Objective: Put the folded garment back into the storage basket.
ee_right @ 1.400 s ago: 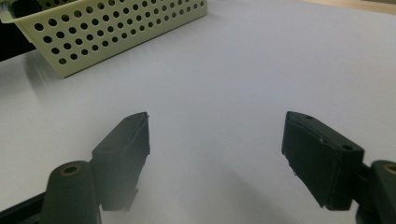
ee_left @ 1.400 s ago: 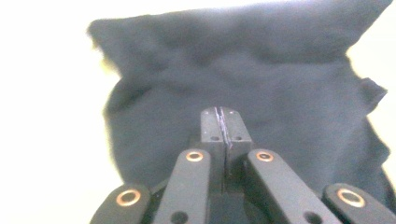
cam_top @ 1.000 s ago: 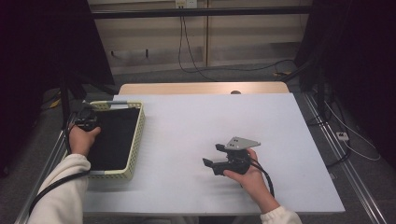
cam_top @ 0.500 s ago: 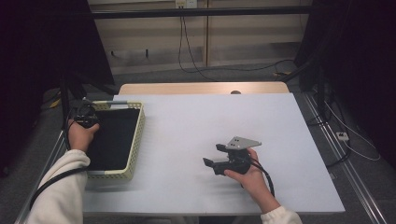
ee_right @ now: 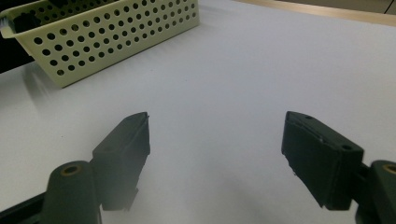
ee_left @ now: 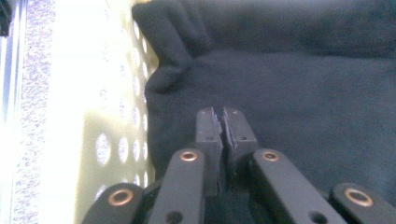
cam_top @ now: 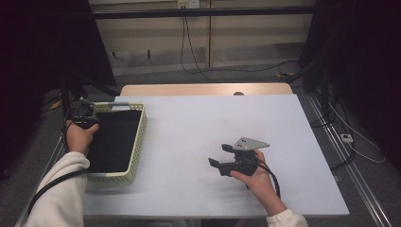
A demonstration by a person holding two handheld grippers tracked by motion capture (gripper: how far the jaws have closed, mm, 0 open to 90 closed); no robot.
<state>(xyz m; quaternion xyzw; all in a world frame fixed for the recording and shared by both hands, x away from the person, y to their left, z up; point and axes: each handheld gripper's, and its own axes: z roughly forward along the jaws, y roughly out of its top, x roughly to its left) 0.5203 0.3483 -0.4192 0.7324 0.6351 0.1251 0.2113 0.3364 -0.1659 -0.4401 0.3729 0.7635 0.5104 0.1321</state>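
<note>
Hovering over the far left corner of the pale yellow basket [cam_top: 138, 142], the left gripper [ee_left: 221, 116] points down at the black cloth [ee_left: 289, 93] folded inside it. Its jaws have just been opening by a sliver, yet they stand nearly pressed together, with only a thin slit between the tips and no fabric caught in it. The cloth fills the basket at about nine o'clock on the white table [cam_top: 293, 127], bunched into a fold against the perforated wall. Over at five o'clock, the right gripper [ee_right: 217, 149] rests low on bare tabletop, jaws spread wide, holding nothing. My read: a grab on that cloth is being lined up. To do it well, open the left jaws properly first, drop onto the raised fold near the wall, and pinch a thick bite of fabric, so the basket isn't dragged along.
</note>
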